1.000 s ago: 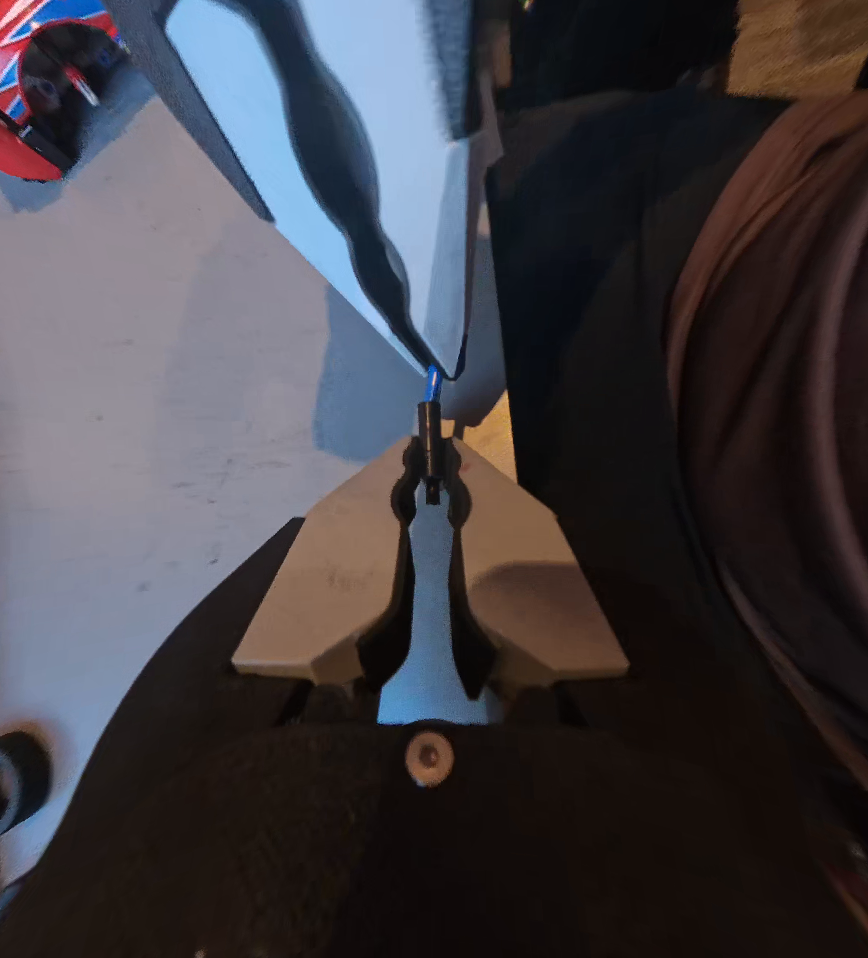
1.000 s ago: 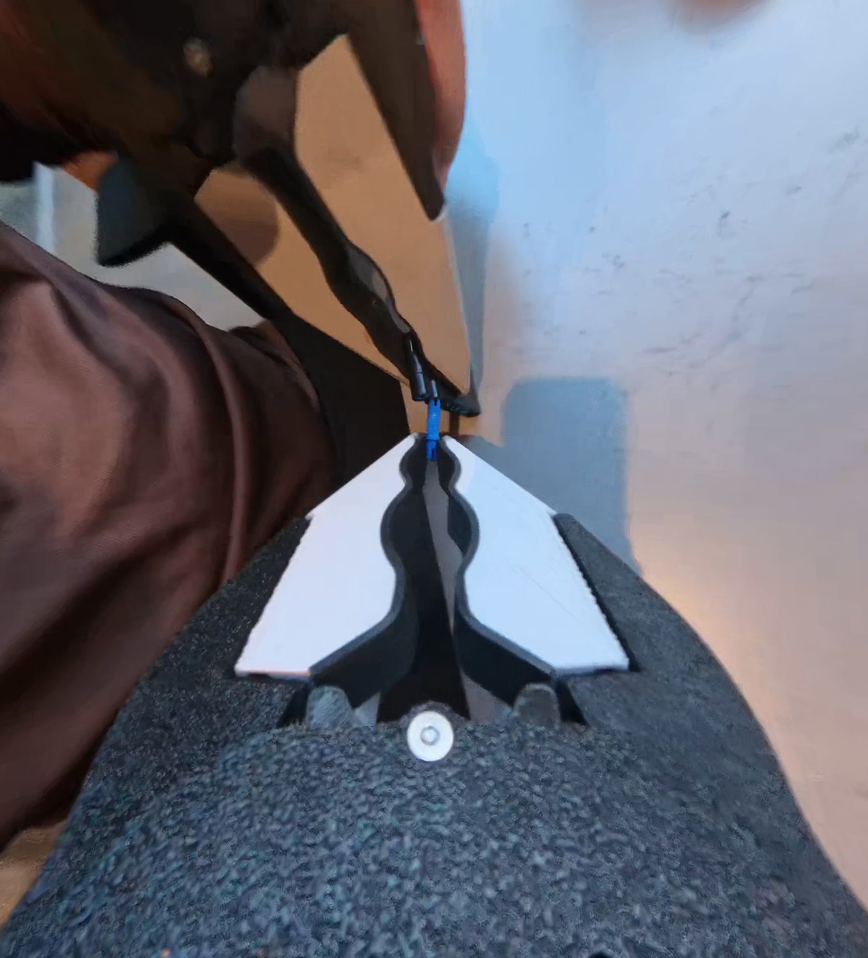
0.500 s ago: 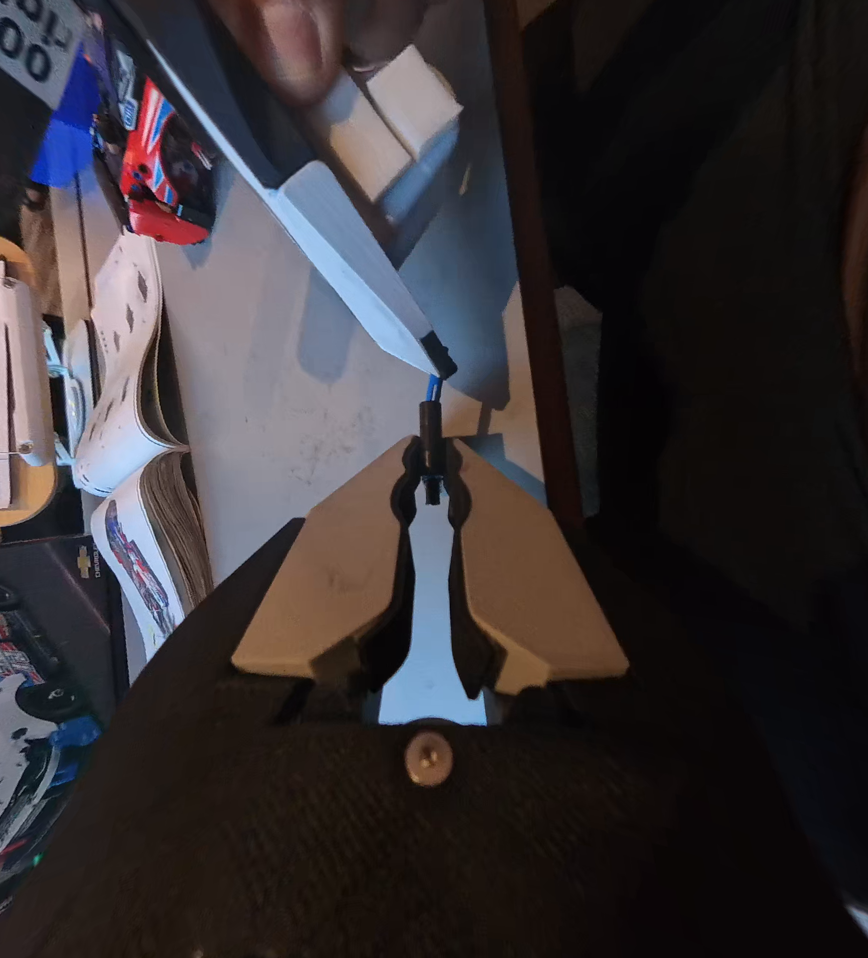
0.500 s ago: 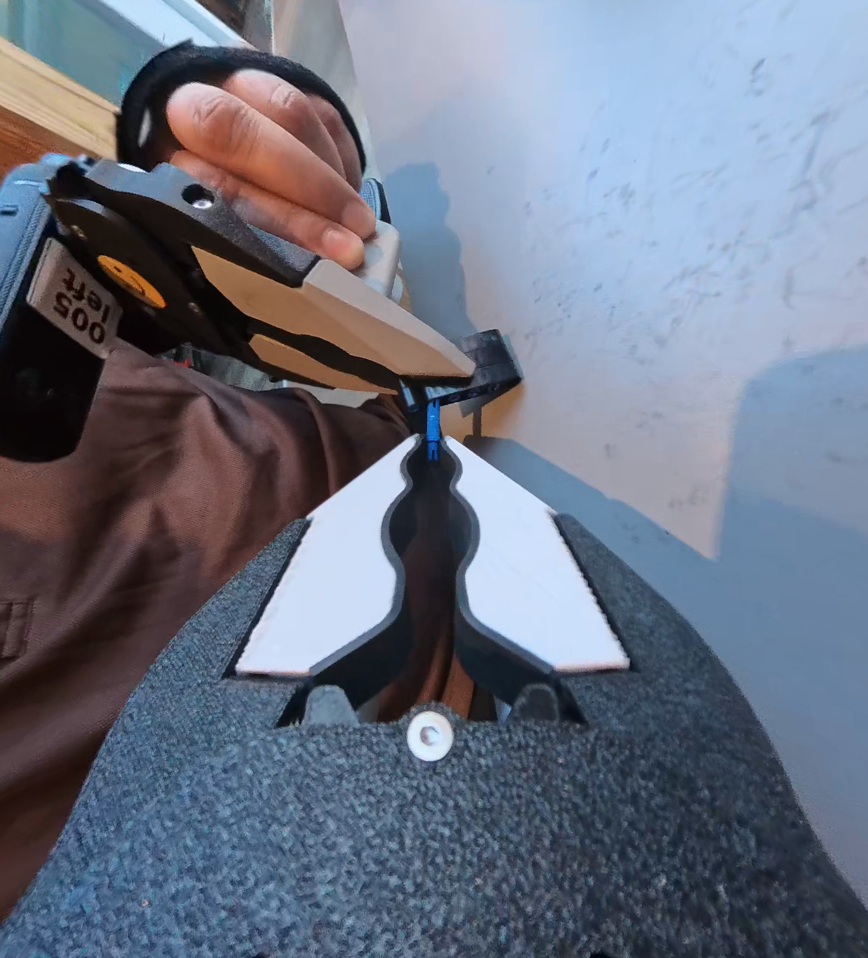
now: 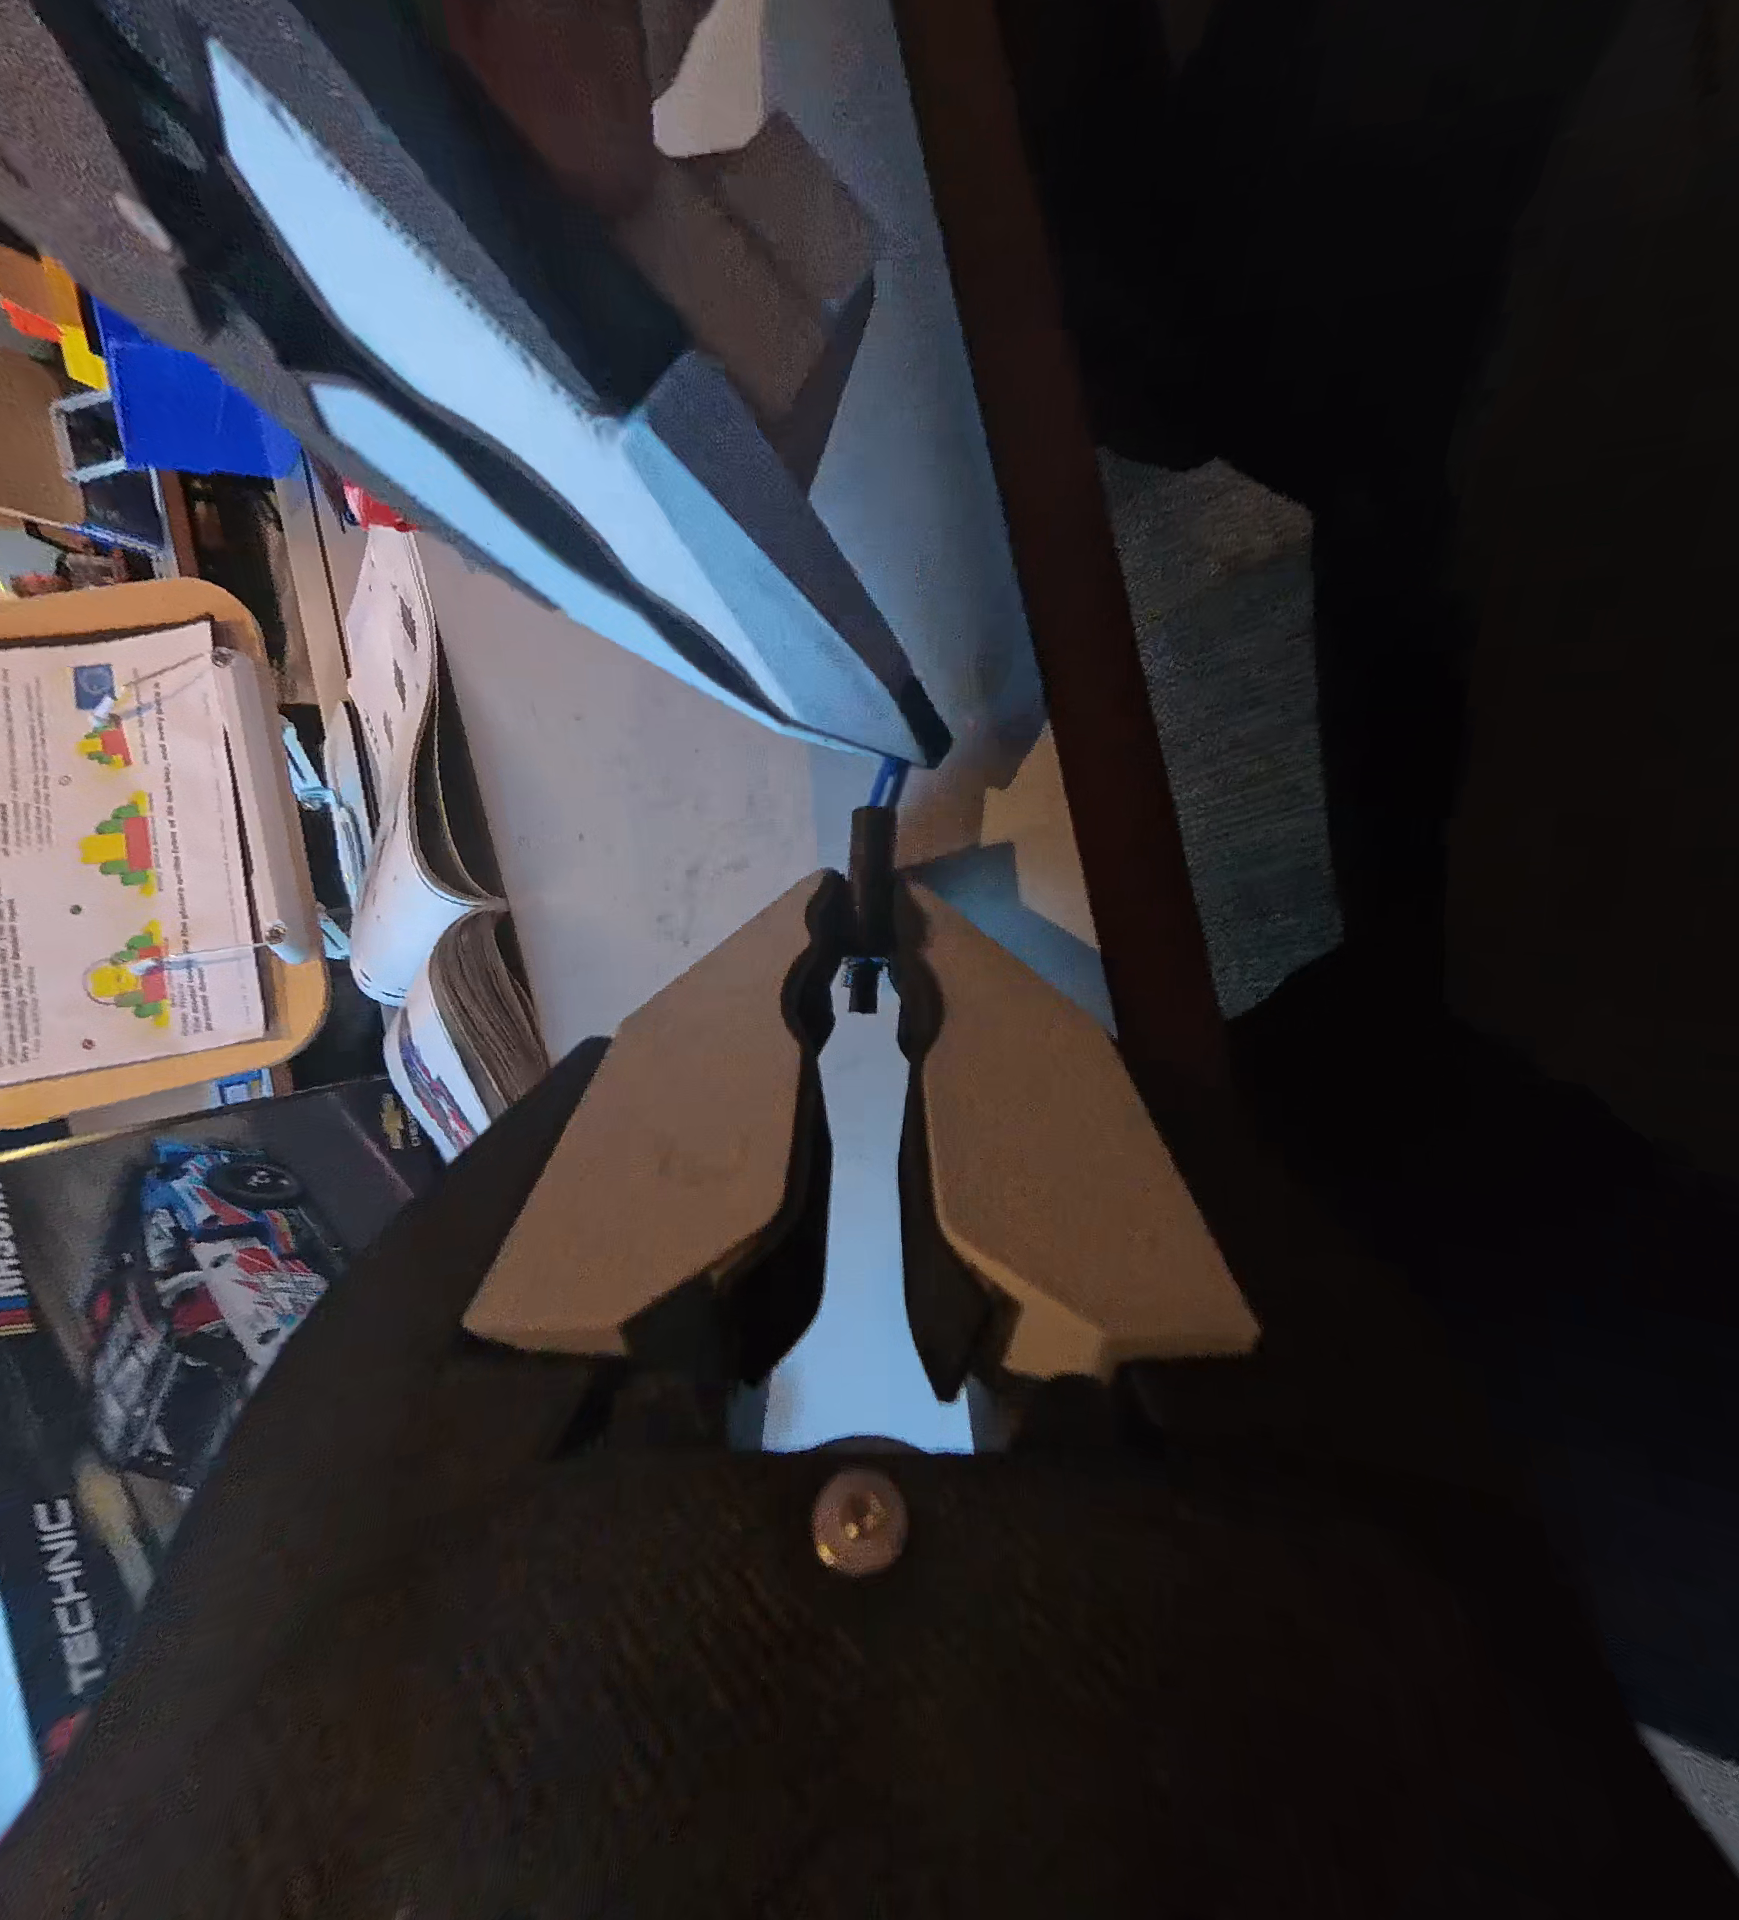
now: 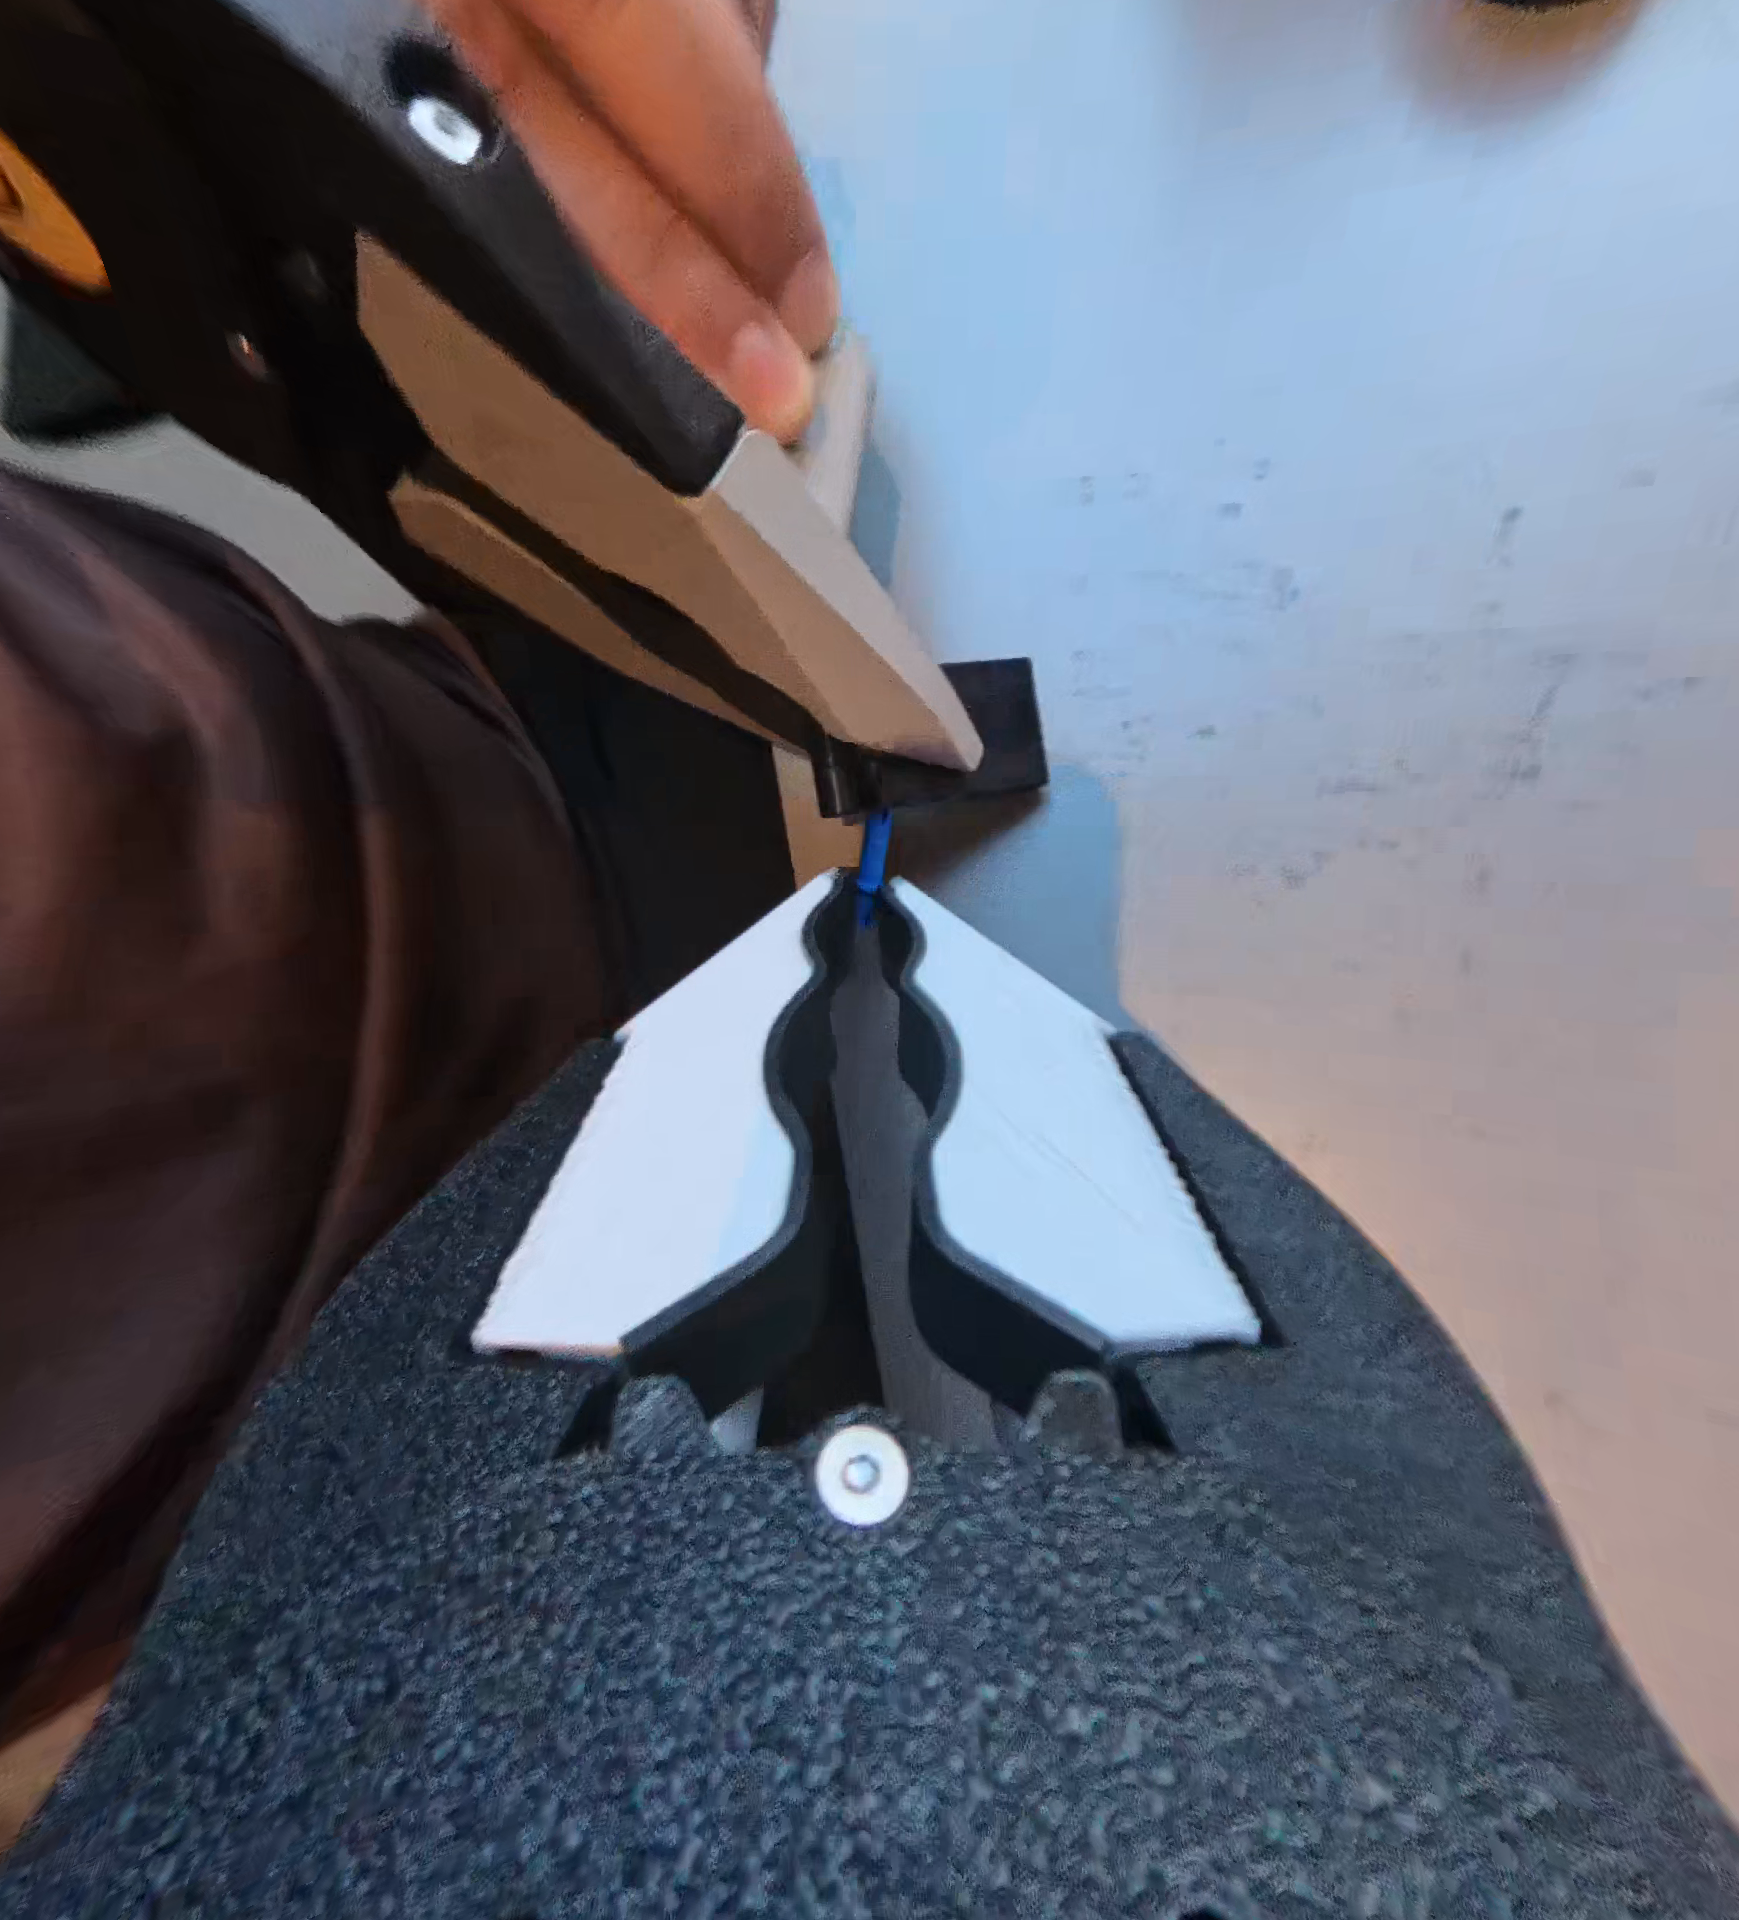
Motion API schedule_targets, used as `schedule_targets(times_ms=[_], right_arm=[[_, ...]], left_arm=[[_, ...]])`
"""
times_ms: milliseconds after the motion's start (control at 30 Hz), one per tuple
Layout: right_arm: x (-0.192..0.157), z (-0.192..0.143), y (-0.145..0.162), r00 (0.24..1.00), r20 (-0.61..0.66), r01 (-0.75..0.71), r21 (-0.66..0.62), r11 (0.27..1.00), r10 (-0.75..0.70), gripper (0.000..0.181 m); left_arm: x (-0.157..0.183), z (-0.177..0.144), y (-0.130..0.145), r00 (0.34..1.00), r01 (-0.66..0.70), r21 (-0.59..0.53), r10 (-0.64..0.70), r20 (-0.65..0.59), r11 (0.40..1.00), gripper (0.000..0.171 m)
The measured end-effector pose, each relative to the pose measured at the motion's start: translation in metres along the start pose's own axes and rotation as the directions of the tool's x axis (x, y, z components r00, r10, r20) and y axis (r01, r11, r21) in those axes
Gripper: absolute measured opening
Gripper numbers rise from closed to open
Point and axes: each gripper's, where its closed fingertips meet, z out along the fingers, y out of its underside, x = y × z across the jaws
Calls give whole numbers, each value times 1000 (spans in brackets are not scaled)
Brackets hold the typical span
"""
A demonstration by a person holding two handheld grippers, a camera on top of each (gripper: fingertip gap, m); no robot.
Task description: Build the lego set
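Pinching a small black lego piece [image 5: 866, 878] between its tan fingers, the left gripper [image 5: 865, 935] sits at the centre of the left wrist view, closed down to a thin gap at the tips; a slim blue pin [image 5: 886, 781] sticks out of the top of that black piece, and its far end is caught at the tip of the right gripper [image 5: 922, 740], which reaches in from the upper left of the frame. In the right wrist view the right gripper [image 6: 865, 902] is nearly closed too, its white fingers [image 6: 678, 1122] meeting on the lower end of the blue pin [image 6: 875, 847]; just above it the left gripper [image 6: 860, 774] comes down from the upper left, held by a bare hand [image 6: 657, 177], with the black piece [image 6: 839, 790] clamped at its tip; a dark block [image 6: 995, 727] shows behind those tips, possibly part of the same piece, though blur makes that hard to tell. So the two parts hang joined between both tips, just above the pale tabletop [image 6: 1364, 520]. Along the left edge of the left wrist view lie an open instruction booklet [image 5: 408, 790], a dark set box [image 5: 148, 1320] picturing a race car, and a printed sheet on a wooden tray [image 5: 65, 862]; blue and yellow bins [image 5: 179, 416] stand at upper left; a brown sleeve [image 6: 169, 883] fills the left of the right wrist view.
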Motion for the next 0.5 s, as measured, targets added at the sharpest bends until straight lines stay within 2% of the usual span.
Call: schedule_targets(times_ms=[33, 67, 133, 233, 367, 500], right_arm=[[0, 3, 2, 998, -13, 55, -21, 998, -55, 1], [-4, 7, 3, 996, 2, 94, -31, 995, -94, 1], [-2, 9, 4, 992, -1, 126, -30, 992, -126, 2], [5, 0, -2, 999, 13, 51, 23, 998, -52, 3], [9, -9, -2, 1000, 13, 15, 39, 999, -16, 3], [16, -15, 5, 999, 31, -18, 83, 996, 15, 4]], left_arm=[[1, 0, -2, 1000, -11, 9, 11, -5, 1000, 6], [3, -2, -11, 1000, 2, 64, 0, -30, 998, 6], [4, -1, -14, 999, -28, 59, 29, -19, 998, 5], [-1, 3, -9, 998, 57, 56, -55, -26, 997, 6], [-2, 5, -10, 999, 44, 64, -44, -3, 997, 6], [-12, 16, 8, 996, 70, 20, -71, 57, 997, 7]])
